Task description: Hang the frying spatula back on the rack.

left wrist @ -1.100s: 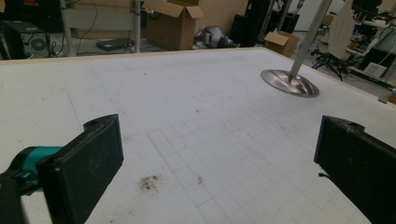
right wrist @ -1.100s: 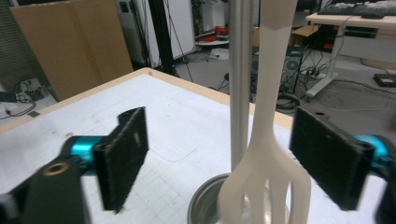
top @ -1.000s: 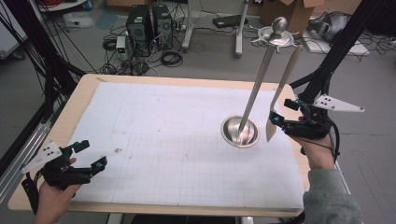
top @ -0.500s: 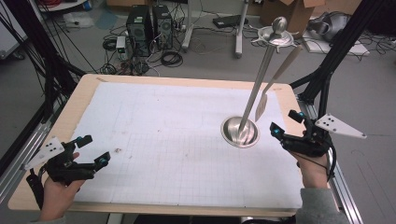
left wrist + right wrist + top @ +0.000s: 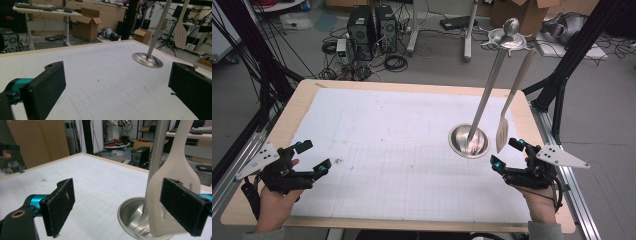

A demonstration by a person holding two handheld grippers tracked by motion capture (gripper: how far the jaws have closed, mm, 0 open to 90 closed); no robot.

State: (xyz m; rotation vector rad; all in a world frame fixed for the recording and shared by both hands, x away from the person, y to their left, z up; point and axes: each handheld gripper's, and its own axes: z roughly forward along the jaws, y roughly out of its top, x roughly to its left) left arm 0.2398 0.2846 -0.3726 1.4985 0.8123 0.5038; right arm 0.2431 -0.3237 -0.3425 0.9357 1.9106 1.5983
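Wooden bench [image 5: 532, 112] under a white gridded mat [image 5: 402, 150], seen from above, with the person's hands entering at the near edge. At the right, a metal utensil stand: round steel base [image 5: 469, 141] resting on the mat, slanted steel pole [image 5: 486, 97] rising from its middle to a small hanger dish with a ball finial [image 5: 509, 36] at the top. Pale slotted spatula [image 5: 510, 102] hung from that dish, blade downward, blade end just beside the base's right rim and clear of the mat. Right gripper [image 5: 510, 155] held in the right hand [image 5: 539, 199] near the bench's right near corner, jaws parted wide and empty, just short of the spatula blade. In the right gripper view, spatula blade [image 5: 175, 192] standing between the two black jaws, nearer the right-hand one and partly behind it; touching or apart, not clear; pole [image 5: 156, 152] and base [image 5: 135, 220] just behind the blade. Left gripper [image 5: 313, 157] held in the left hand [image 5: 274, 207] near the bench's left near corner, well apart from the stand, jaws likewise released and empty. In the left gripper view, bare mat between the spread jaws, base [image 5: 147, 60] and spatula [image 5: 181, 30] far off at the upper right. Beyond the bench, computer towers [image 5: 372, 25], coiled cables and a cardboard box [image 5: 517, 9] on the floor.
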